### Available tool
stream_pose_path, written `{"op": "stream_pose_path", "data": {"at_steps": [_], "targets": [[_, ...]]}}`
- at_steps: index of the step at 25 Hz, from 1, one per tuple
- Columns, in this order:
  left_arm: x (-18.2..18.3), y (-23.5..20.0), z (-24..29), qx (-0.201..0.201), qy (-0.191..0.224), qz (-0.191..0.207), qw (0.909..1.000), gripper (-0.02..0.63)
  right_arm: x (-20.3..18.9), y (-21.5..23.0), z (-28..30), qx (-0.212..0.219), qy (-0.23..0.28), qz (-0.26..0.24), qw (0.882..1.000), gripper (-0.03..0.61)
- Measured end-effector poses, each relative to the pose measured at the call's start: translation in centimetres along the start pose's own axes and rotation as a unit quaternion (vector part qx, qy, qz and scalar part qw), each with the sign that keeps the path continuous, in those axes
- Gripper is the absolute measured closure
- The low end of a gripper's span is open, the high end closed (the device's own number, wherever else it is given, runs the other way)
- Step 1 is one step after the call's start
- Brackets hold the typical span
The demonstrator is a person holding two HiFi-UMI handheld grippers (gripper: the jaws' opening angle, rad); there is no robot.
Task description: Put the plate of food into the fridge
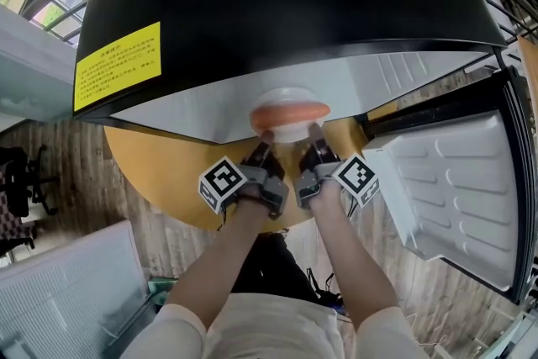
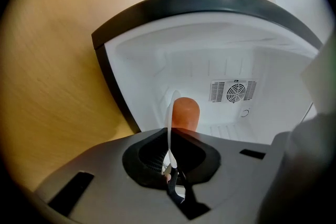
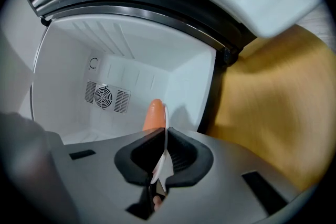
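Note:
A white plate (image 1: 290,127) carrying an orange sausage (image 1: 290,112) is held at the mouth of the open fridge (image 1: 336,84), level with its white interior. My left gripper (image 1: 263,150) is shut on the plate's near-left rim and my right gripper (image 1: 316,149) on its near-right rim. In the left gripper view the plate (image 2: 169,123) shows edge-on between the jaws of the left gripper (image 2: 170,136), with the sausage (image 2: 186,114) behind it. The right gripper view shows the same: the plate's edge (image 3: 165,136) is clamped by the right gripper (image 3: 164,134), and the sausage (image 3: 154,115) lies beyond.
The black fridge stands on a round wooden table (image 1: 168,172). Its door (image 1: 454,197) is swung open at the right. A fan vent (image 2: 233,91) sits on the fridge's back wall. White boxes (image 1: 67,290) stand on the floor at lower left.

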State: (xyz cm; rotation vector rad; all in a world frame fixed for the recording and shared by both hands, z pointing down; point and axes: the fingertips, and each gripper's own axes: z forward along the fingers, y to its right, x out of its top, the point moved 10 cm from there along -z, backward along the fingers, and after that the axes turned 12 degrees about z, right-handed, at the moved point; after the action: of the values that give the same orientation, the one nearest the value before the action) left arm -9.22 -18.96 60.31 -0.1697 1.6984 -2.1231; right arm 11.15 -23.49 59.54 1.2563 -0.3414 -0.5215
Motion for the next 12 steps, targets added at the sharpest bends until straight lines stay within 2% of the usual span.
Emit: {"op": "stream_pose_path", "data": {"at_steps": [12], "targets": [[0.7,-0.3,1.4,0.008,0.009,0.004,0.9999,0.580,0.4,0.5,1.7,0.006,0.007,0.005,1.000,0.541]]}}
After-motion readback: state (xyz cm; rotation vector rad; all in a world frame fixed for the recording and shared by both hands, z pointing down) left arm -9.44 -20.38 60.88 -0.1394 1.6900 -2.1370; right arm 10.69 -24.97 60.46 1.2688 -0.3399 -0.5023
